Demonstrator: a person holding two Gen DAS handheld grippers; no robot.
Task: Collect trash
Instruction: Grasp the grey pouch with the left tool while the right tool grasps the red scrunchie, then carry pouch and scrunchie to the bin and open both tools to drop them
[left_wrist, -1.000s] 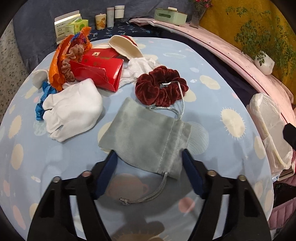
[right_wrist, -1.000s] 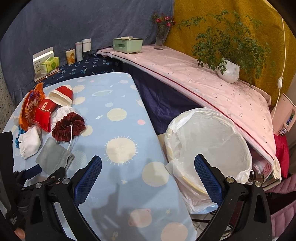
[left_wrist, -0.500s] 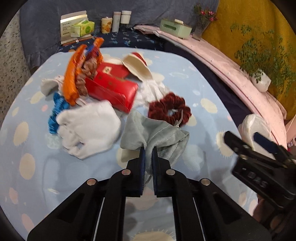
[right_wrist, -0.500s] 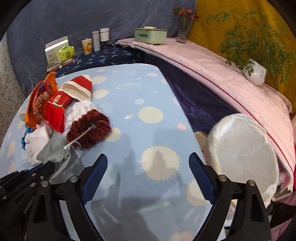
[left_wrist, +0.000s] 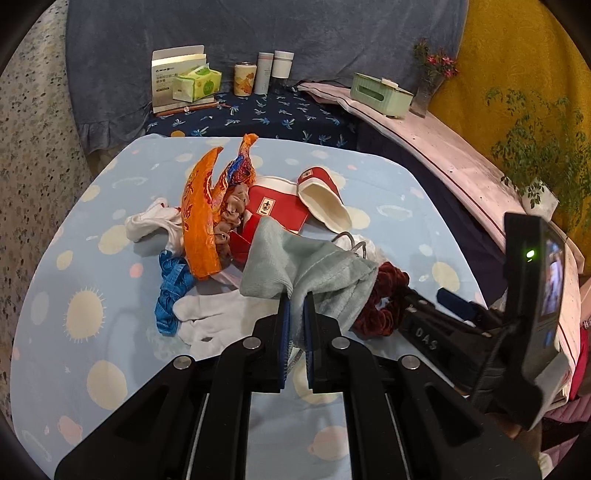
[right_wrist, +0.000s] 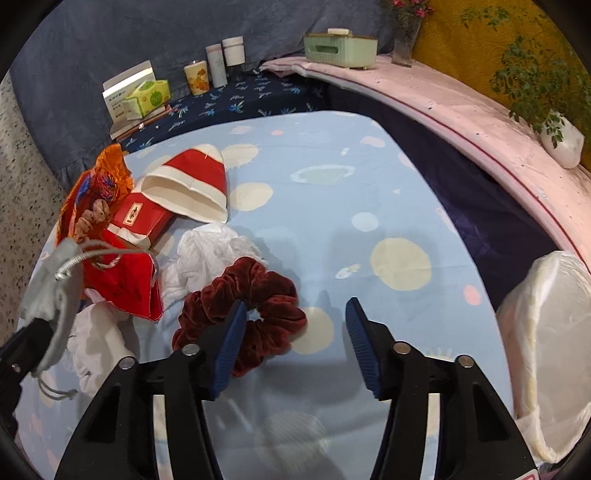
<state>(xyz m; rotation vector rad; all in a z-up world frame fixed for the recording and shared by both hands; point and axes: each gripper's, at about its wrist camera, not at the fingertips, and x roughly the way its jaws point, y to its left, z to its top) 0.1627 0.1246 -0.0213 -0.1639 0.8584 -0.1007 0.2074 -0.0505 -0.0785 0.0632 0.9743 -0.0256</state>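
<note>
Left gripper (left_wrist: 295, 314) clenched on grey drawstring pouch (left_wrist: 310, 262) lifted mid-tabletop, right gripper (right_wrist: 293, 339) closing beside the maroon scrunchie (right_wrist: 251, 295), nothing pinched: dangling cord risks snagging the pile.

- bench cloth (right_wrist: 369, 177): light blue, cream suns and pink dots
- drawstring pouch (left_wrist: 314, 266): plain grey, silver cord
- scrunchie (right_wrist: 255, 291): dark red velvet
- glove (left_wrist: 221, 317): white
- box (right_wrist: 129, 277): red, white trim
- wrapper (left_wrist: 201, 218): orange, patterned
- far wall drape (left_wrist: 258, 33): blue-grey
- bin liner (right_wrist: 546, 332): white, right
</note>
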